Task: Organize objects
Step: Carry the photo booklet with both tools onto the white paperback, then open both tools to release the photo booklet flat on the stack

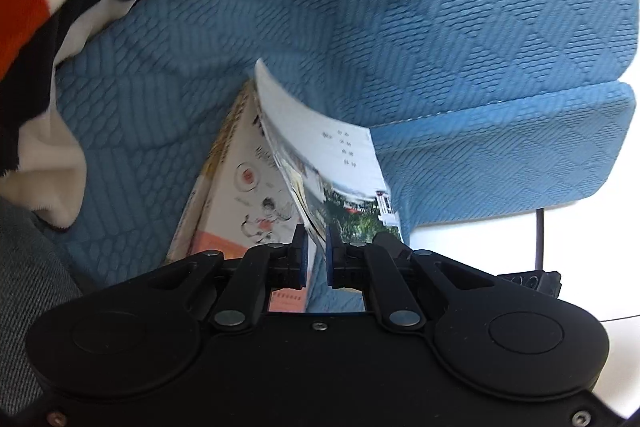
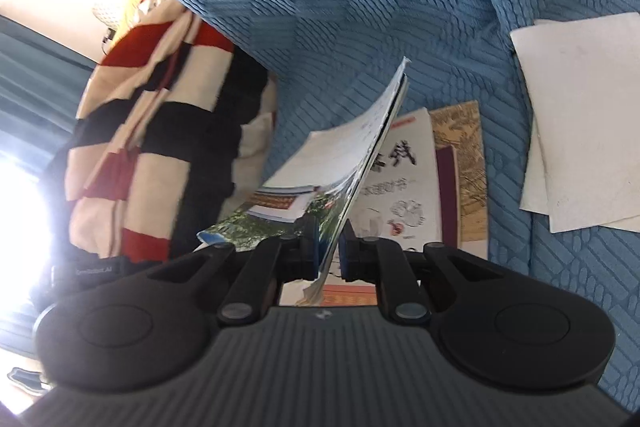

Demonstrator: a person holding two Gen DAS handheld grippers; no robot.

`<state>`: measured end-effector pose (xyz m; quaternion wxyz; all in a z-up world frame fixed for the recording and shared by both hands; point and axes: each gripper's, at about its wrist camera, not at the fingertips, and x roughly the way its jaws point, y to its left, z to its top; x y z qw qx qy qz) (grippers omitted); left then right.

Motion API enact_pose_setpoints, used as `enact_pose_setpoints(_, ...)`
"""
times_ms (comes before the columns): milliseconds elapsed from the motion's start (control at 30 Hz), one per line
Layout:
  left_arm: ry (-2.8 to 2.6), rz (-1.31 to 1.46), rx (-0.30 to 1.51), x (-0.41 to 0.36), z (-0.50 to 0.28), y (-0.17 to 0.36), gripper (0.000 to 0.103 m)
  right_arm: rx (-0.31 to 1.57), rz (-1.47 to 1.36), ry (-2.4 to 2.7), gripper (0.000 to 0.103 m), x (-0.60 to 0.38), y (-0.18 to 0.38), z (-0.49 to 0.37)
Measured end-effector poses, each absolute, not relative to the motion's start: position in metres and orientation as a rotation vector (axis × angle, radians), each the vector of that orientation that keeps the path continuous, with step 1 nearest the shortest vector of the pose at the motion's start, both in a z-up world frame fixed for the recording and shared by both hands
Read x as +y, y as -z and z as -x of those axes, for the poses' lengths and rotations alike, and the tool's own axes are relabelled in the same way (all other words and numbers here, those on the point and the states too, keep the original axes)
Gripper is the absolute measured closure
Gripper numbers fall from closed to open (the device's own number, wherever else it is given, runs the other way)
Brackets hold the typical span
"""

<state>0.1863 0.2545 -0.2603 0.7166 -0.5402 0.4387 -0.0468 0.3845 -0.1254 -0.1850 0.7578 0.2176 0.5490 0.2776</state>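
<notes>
Thin magazine point(image 1: 320, 151), photo cover, held on edge by both ends just above a small stack of books point(image 2: 420, 183) on the blue sofa point(image 1: 400, 7). Left gripper point(image 1: 317, 247) clamped tight on one edge, right gripper point(image 2: 329, 247) clamped on the other, fingers nearly together with only paper between. Pages bowing and fanning in the middle. Striped blanket point(image 2: 160, 131) heaped off to one side, loose white sheets point(image 2: 580, 127) on the other, near but apart from the stack. Likely trouble: floppy pages slipping or creasing if pulled unevenly, a torn corner from such a narrow bite, or landing crooked and sliding off the stack onto the soft cushion.
</notes>
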Motion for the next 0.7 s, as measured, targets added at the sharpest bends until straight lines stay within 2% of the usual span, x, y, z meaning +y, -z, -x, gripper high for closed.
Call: enact_pose_setpoints(700,0.071,0.961,1.246,0.209,-0.189,0.3,0.098,1.301,-0.343,-0.569,0.09,-0.129,0.243,-0.371)
